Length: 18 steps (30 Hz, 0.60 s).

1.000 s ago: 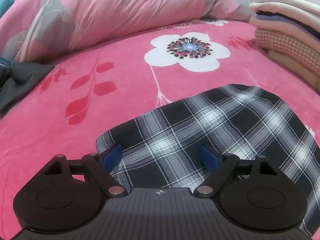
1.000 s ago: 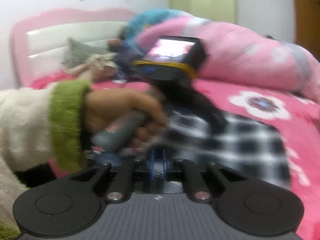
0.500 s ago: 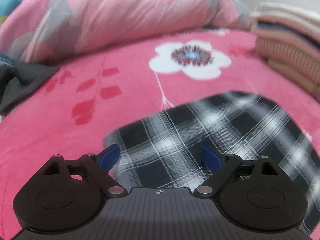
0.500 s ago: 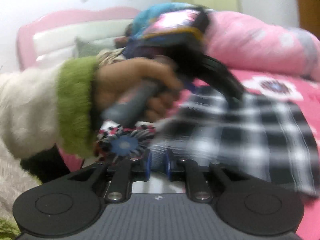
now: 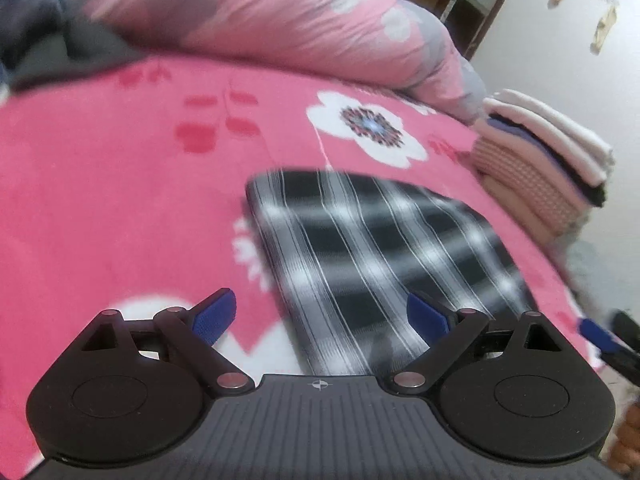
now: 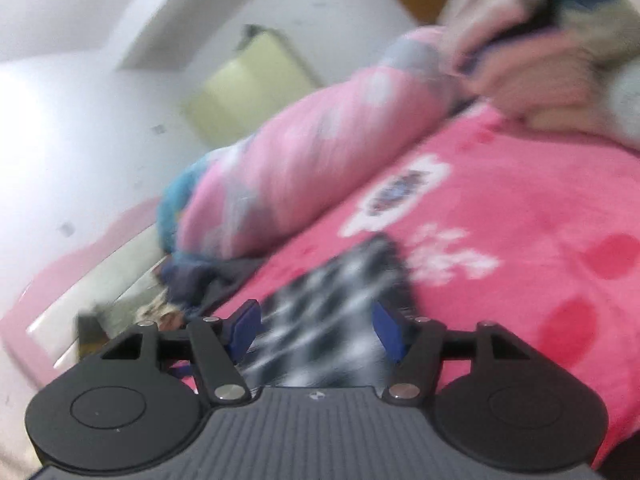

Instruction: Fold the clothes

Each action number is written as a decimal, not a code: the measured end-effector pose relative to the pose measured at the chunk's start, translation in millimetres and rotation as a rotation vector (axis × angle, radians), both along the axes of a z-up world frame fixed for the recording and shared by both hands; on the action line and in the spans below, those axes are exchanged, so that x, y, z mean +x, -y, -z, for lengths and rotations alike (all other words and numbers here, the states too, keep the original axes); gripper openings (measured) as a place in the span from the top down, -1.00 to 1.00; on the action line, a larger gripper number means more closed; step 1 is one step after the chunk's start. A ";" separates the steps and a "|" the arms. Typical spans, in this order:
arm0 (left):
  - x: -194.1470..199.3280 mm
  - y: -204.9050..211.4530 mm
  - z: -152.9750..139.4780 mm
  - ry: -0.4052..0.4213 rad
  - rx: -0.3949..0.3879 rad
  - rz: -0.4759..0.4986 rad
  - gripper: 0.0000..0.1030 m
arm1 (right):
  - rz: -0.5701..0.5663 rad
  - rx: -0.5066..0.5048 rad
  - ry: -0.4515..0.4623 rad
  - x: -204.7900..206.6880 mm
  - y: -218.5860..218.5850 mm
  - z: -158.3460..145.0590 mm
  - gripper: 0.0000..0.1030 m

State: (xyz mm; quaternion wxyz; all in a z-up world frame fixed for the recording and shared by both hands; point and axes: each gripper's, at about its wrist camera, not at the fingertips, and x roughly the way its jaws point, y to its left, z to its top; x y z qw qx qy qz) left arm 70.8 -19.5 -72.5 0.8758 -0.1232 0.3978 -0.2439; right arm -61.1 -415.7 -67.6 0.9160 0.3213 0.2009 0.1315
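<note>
A black-and-white plaid garment point(image 5: 380, 256) lies folded flat on the pink floral bed cover point(image 5: 120, 200). My left gripper point(image 5: 320, 314) is open and empty, just above the garment's near edge. My right gripper point(image 6: 316, 326) is open and empty, hovering over the plaid garment point(image 6: 332, 320); this view is tilted and blurred. Part of the right gripper's blue tip point(image 5: 596, 334) shows at the right edge of the left wrist view.
A stack of folded clothes point(image 5: 548, 160) stands on the bed at the right. A rolled pink quilt point(image 5: 280, 20) lies along the far side. Dark clothes point(image 6: 208, 276) lie by the pink headboard point(image 6: 60, 300).
My right gripper opened, let go of the plaid garment and swung away, tilting its view. My left gripper pulled back and turned right; the garment now lies flat.
</note>
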 end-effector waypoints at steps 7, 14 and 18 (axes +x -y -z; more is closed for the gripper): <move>2.6 0.7 16.4 -0.020 -0.026 0.025 -0.73 | 0.007 0.100 -0.119 41.0 28.9 31.9 -0.27; 25.0 -4.4 26.1 -0.031 -0.105 0.029 -0.57 | -0.126 0.102 -0.239 94.5 32.0 49.7 -0.27; 43.4 -5.9 31.0 -0.048 -0.152 0.043 -0.52 | -0.251 0.100 -0.290 135.0 25.4 53.2 -0.28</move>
